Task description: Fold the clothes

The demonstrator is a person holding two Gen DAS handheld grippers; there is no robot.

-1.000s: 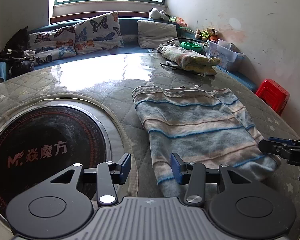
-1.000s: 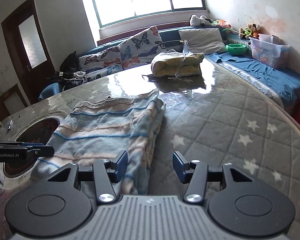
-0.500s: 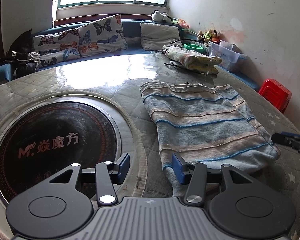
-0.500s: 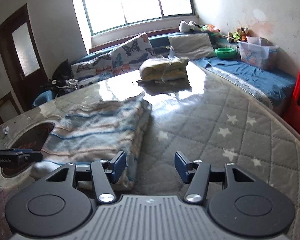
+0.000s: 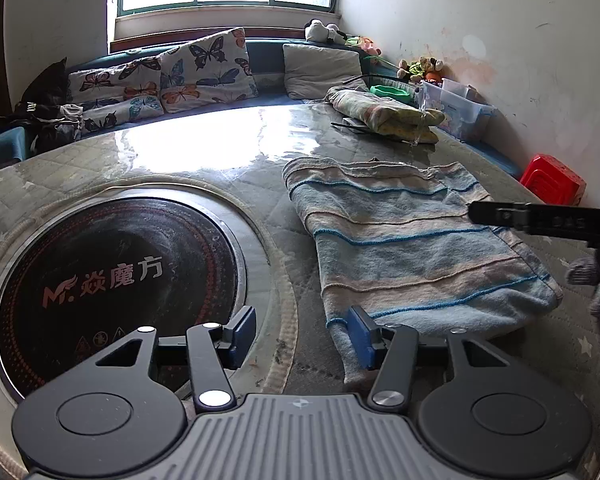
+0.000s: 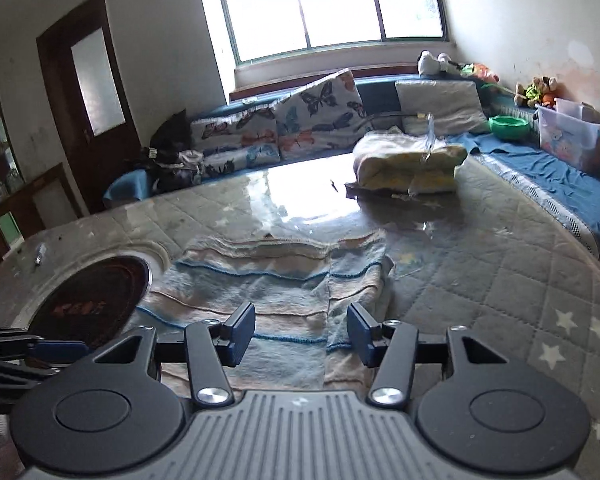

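Striped blue cloth (image 5: pixel 412 248) lies folded on the quilted worktop (image 5: pixel 228 184). The left gripper (image 5: pixel 302 334) is opening and empty; the right gripper (image 6: pixel 301 334) is closing above the cloth, gripping nothing. A shallow pinch may lift only one layer.

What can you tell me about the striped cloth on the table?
The cloth is a soft, knitted-looking piece in pale blue and beige bands with thin bright blue lines. It lies folded and fairly flat on the quilted table cover, right of the round black cooktop, with wavy far edges. The left gripper and right gripper hover at its near edge; neither grips it.
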